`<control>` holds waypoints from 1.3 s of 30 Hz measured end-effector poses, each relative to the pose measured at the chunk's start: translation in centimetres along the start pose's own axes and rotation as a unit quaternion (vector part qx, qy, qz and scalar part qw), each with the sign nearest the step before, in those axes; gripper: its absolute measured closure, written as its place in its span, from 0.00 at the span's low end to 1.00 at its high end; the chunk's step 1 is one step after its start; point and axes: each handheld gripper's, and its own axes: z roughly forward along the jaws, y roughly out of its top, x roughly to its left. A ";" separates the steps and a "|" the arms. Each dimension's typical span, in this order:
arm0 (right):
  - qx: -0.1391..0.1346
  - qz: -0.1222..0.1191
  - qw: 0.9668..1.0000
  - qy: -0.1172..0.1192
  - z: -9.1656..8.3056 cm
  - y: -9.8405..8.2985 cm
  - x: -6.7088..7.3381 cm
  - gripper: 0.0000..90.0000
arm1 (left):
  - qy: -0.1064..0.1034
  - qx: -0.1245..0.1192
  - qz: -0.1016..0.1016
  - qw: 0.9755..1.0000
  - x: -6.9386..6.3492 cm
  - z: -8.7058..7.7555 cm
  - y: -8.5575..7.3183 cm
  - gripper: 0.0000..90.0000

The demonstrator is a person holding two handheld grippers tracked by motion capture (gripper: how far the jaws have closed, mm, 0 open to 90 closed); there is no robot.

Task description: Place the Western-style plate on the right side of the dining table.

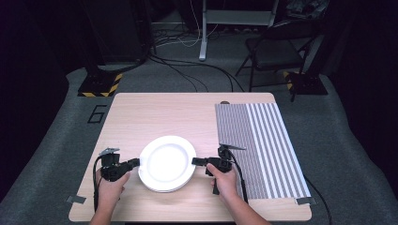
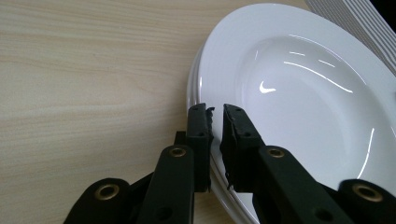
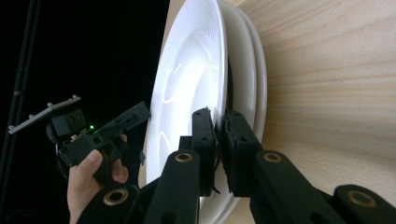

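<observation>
Gripping the top plate (image 1: 167, 161) of a small stack at opposite edges, the left hand-held gripper (image 1: 135, 162) and the right hand-held gripper (image 1: 197, 161) each have their jaws clamped on its rim. The stack sits near the front of the wooden surface (image 1: 155, 115), left of a striped mat (image 1: 263, 140). This looks like the grasp before a lift; next, both hands should probably rise together, level, so the plate stays flat.

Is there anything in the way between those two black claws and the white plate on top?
Nothing visible. The left gripper and the right gripper are each already clamped on the rim of the top plate, one on each side. More plates lie stacked beneath it.
</observation>
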 end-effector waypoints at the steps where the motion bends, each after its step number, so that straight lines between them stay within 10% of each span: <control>1: -0.001 0.004 1.000 0.000 0.0 0.0 0.0 0.94 | -0.001 -0.001 0.001 1.000 0.0 0.0 0.0 0.89; 39: -0.033 0.000 0.999 0.033 -2.0 0.1 -0.3 0.96 | -0.036 -0.009 0.004 0.999 -0.9 1.3 0.2 0.70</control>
